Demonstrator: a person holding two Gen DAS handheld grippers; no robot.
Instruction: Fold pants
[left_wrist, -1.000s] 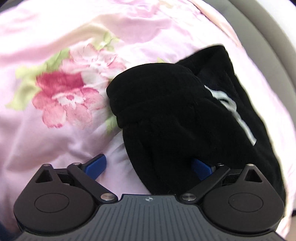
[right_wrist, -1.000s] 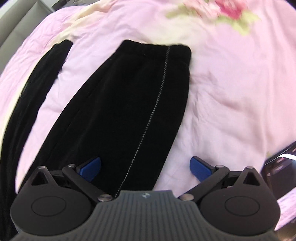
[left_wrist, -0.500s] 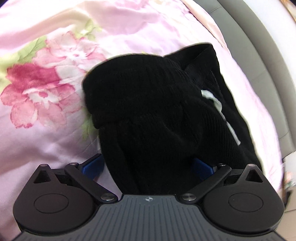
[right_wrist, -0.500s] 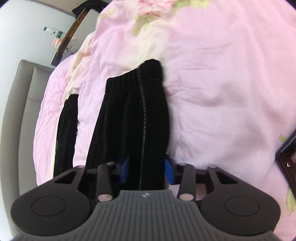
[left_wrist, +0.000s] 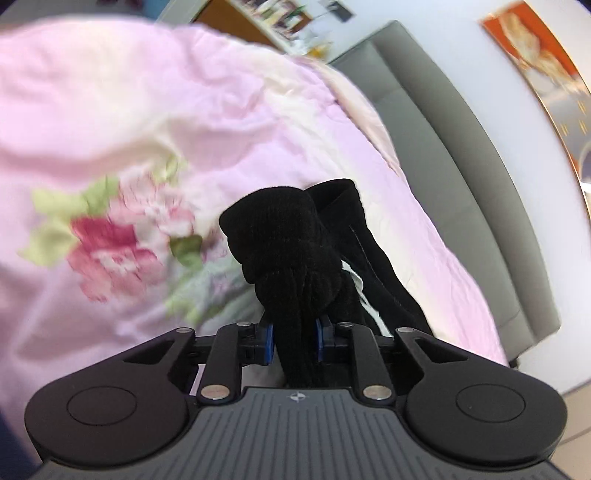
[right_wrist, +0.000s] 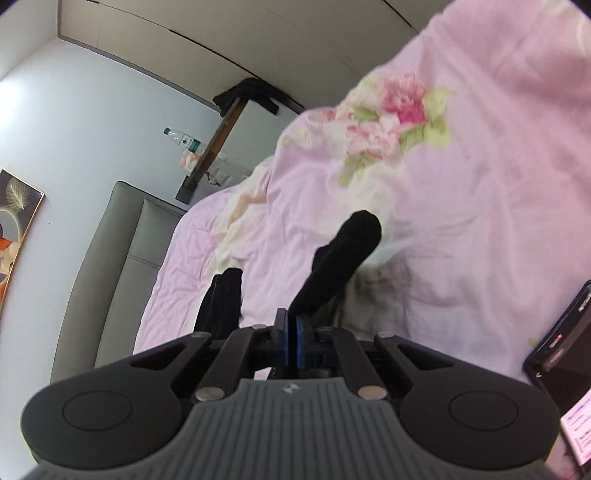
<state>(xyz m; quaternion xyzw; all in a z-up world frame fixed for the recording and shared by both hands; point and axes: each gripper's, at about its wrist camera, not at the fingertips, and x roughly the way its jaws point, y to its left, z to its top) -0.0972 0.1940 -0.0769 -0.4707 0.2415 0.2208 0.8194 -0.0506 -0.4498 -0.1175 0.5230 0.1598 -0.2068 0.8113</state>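
Note:
The black pants (left_wrist: 280, 236) lie on a pink floral bedspread (left_wrist: 110, 155). In the left wrist view my left gripper (left_wrist: 294, 338) is closing its jaws on a thick bunch of the ribbed black cloth, which is pinched between the blue pads and lifted off the bed. A white drawstring (left_wrist: 354, 277) shows beside it. In the right wrist view my right gripper (right_wrist: 291, 343) is closing, its pads almost together on a thin edge of the pants (right_wrist: 343, 254), which rises from them. Another black part (right_wrist: 221, 299) hangs to the left.
A grey padded headboard (left_wrist: 461, 184) runs along the bed's far side. A dark phone or tablet (right_wrist: 561, 339) lies on the bedspread at the right. Against the wall stand a wooden rack (right_wrist: 218, 144), a bottle (right_wrist: 181, 138) and a framed picture (left_wrist: 535, 74).
Both grippers went from wide open over the flat pants to closed on the cloth. Both then rose and tilted up, bunching the fabric and lifting it off the bedspread.

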